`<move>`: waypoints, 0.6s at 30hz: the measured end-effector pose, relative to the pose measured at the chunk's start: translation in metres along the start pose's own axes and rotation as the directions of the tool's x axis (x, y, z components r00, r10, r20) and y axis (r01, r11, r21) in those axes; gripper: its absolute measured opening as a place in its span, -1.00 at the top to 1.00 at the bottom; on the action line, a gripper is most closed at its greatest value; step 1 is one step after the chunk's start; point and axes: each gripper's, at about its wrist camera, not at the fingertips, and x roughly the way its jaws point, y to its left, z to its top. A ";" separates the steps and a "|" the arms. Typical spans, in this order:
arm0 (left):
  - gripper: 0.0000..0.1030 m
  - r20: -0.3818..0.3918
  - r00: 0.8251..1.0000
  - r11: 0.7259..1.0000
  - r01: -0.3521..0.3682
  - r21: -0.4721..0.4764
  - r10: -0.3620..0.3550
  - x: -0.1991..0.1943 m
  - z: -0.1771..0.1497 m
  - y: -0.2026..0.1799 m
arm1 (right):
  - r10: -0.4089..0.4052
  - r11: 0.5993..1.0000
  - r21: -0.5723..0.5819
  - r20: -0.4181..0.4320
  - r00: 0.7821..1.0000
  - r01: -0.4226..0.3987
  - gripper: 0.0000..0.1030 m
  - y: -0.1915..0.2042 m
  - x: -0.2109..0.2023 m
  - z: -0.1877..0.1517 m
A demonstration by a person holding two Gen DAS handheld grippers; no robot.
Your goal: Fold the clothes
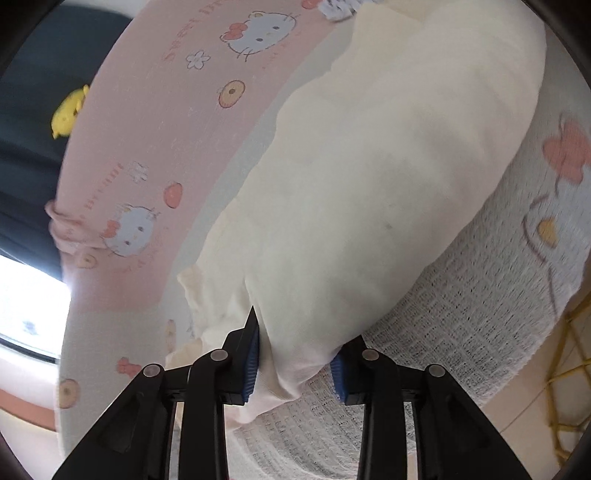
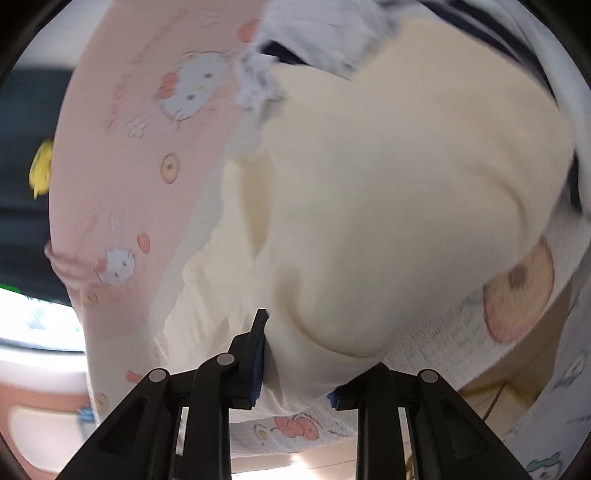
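Currently both grippers grip one cream-white soft knit garment (image 1: 388,166), lying on a bed w/ pink cartoon-cat print sheet (image 1: 147,122) and white waffle-weave blanket (image 1: 443,314). Left gripper (image 1: 295,365): jaws narrow, pinching a bunched corner of the garment. Right gripper (image 2: 295,373): jaws narrow, clamping another edge, pic blurred. Judgement: two-corner hold lets cloth be carried over as one flap, edges aligned. Striped grey-white clothing (image 2: 314,33) sits beyond, touching the garment.
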 end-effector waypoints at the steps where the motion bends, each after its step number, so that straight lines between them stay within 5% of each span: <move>1: 0.43 -0.008 1.000 1.000 -0.017 0.007 0.017 0.000 0.000 -0.003 | 0.000 1.000 0.012 -0.004 1.000 0.000 0.52 -0.006 -0.003 -0.003; 14: 0.42 -0.012 0.991 0.989 -0.132 0.063 0.133 0.007 -0.004 -0.020 | -0.014 0.996 0.092 -0.050 0.999 0.019 0.52 -0.026 0.007 -0.013; 17: 0.34 0.041 0.981 0.977 -0.192 0.091 0.189 0.001 -0.009 -0.027 | -0.001 0.996 0.091 -0.060 0.998 0.007 0.35 -0.025 0.006 -0.015; 18: 0.28 0.066 0.974 0.969 -0.224 0.106 0.218 -0.001 -0.012 -0.029 | 0.004 0.996 0.093 -0.062 0.998 0.001 0.15 -0.024 0.004 -0.016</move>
